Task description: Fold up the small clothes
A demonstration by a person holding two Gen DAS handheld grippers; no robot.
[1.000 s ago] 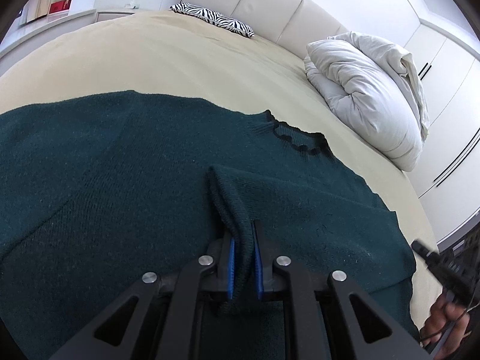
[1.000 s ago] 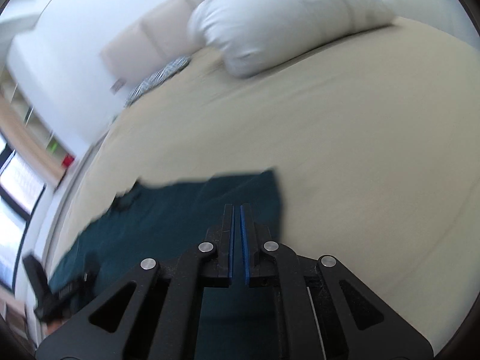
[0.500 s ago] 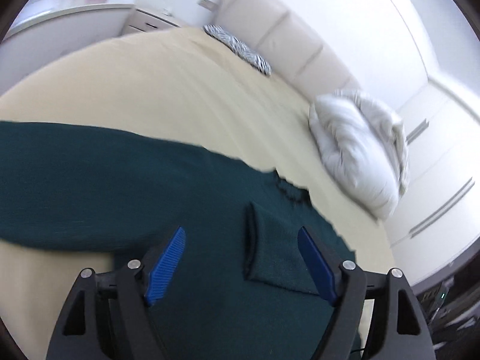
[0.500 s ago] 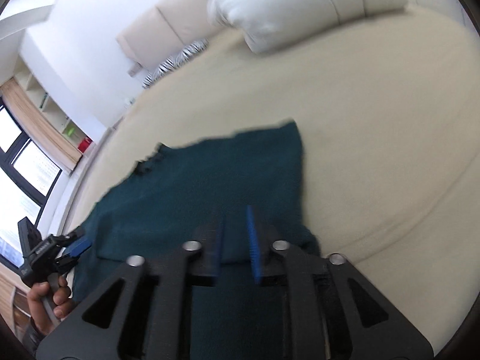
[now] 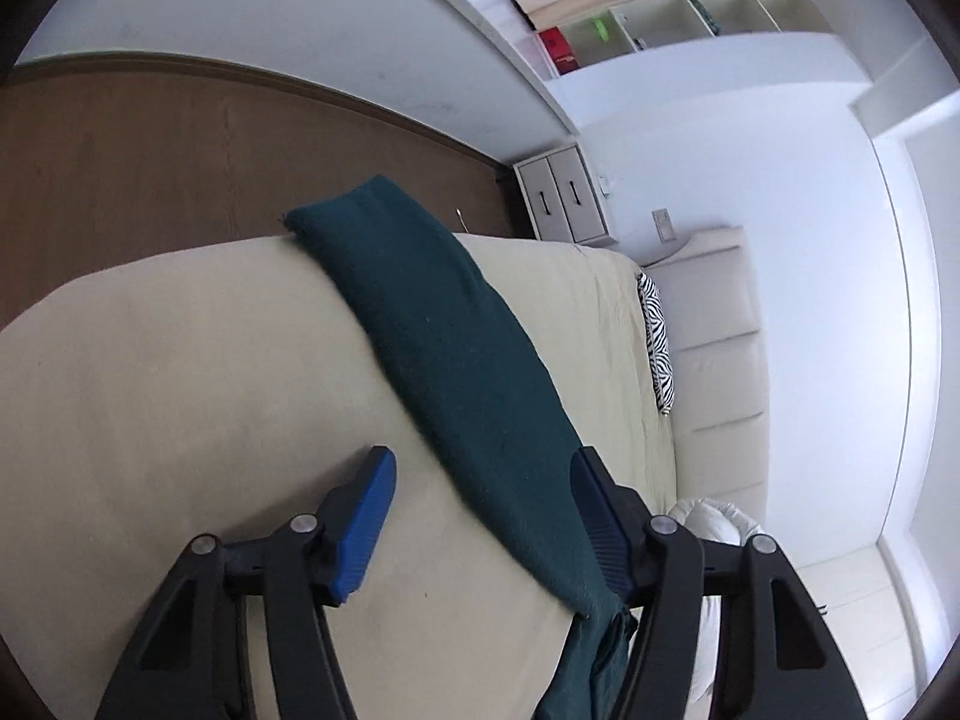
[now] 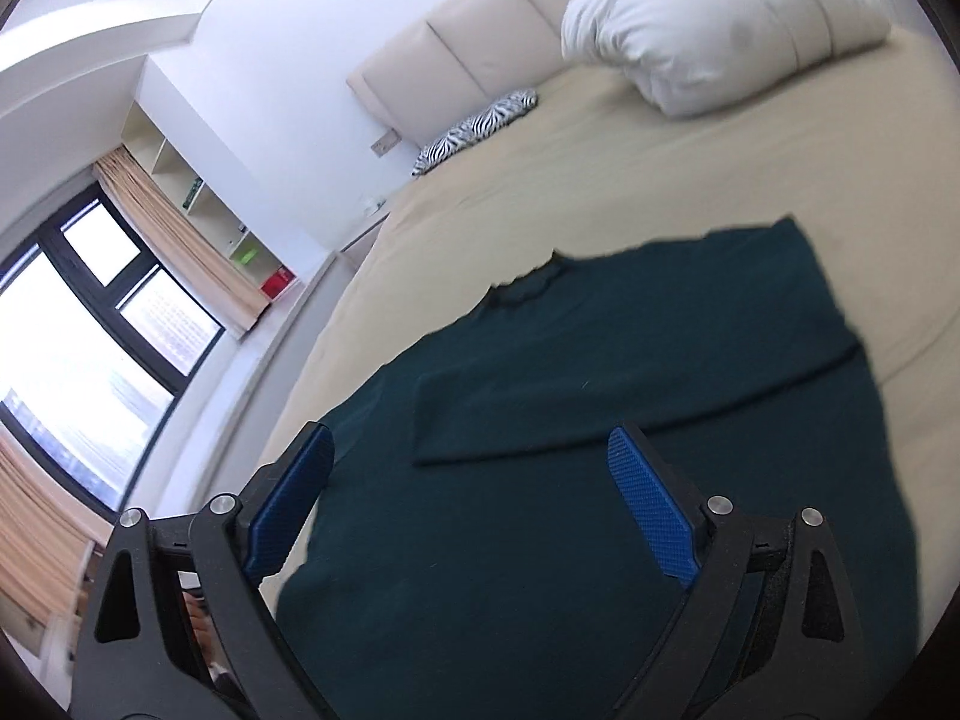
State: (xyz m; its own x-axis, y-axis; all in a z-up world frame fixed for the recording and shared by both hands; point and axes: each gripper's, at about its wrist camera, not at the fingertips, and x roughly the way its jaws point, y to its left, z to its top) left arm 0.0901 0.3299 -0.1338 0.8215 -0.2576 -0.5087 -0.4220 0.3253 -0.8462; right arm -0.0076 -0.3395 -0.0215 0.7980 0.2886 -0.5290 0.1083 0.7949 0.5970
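Both grippers have let go since a second ago: the left gripper (image 5: pixel 480 516) dropped the sleeve it had pinched and swung out toward the far side of the bed (image 5: pixel 180 390); the right gripper (image 6: pixel 474 510) opened and pulled back.

Sweater (image 6: pixel 600 450) lies flat on the bed, neckline toward the headboard, one sleeve (image 6: pixel 600 414) already folded across the chest. Other sleeve (image 5: pixel 444 348) stretches out, cuff hanging just over the bed edge above the floor (image 5: pixel 180 150).

Left jaws wide open, straddling the sleeve near the shoulder, gripping nothing. Right jaws wide open above the body of the sweater, empty.

Risks:
- Overhanging cuff could slide off the edge if the sleeve is tugged from the shoulder end.
- Grabbing too near the shoulder likely drags the whole sweater and undoes the first fold.
- Knit is limp; a shallow pinch may slip.
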